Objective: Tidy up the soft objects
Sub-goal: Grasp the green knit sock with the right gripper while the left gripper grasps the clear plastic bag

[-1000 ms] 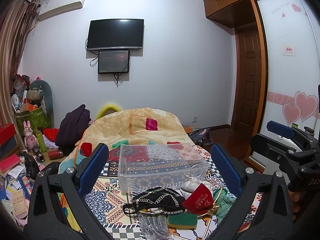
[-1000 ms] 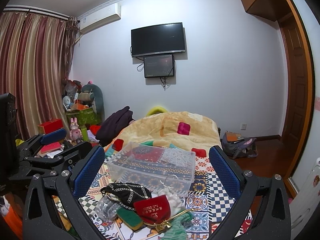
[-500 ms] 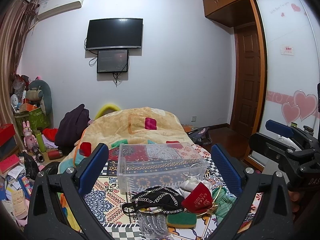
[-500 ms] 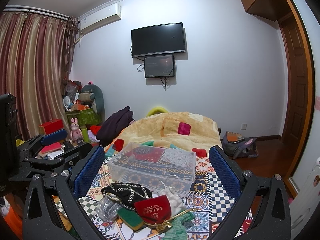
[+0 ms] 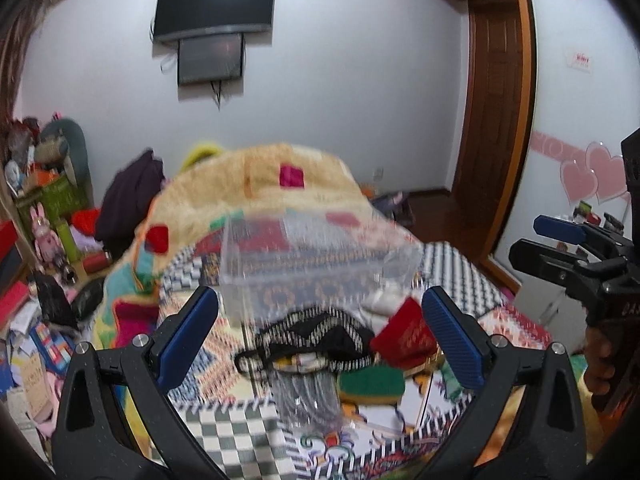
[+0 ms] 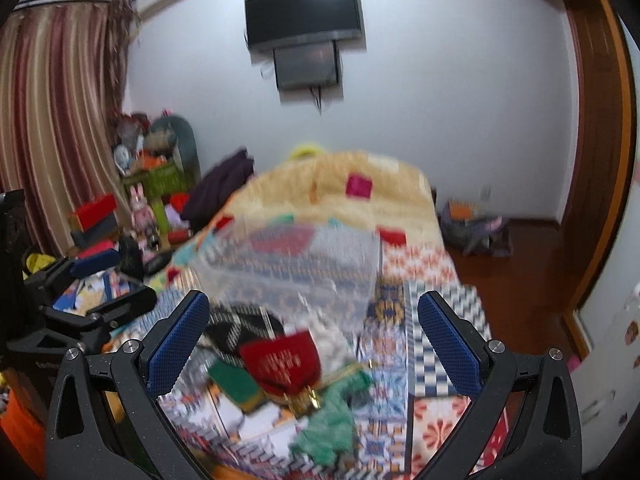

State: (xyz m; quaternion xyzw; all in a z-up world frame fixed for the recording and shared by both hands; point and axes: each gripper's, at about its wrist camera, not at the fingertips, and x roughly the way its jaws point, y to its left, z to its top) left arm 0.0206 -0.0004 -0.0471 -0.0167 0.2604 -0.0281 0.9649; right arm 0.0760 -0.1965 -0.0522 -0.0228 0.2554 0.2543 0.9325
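Observation:
A pile of soft things lies on the patterned bedspread [image 5: 224, 436] in front of a clear plastic bin [image 5: 316, 256]. In the pile are a black-and-white pouch [image 5: 316, 340], a red pouch [image 5: 404, 340], a green sponge [image 5: 370, 384] and a clear bag [image 5: 308, 400]. My left gripper [image 5: 318, 344] is open and empty, just above the pile. My right gripper [image 6: 312, 348] is open and empty above the red pouch [image 6: 282, 362]; a green cloth [image 6: 332, 420] and the bin [image 6: 296, 272] show there too. Both views are blurred.
A yellow blanket [image 5: 256, 184] is heaped behind the bin. Clutter, boxes and toys [image 5: 44, 232] fill the floor on the left. A wooden door [image 5: 492, 120] and wardrobe stand on the right. A TV [image 5: 214, 4] hangs on the far wall.
Both grippers have moved forward and down toward the pile, which looks larger and nearer. Both views are now motion-blurred. Both jaws stay open.

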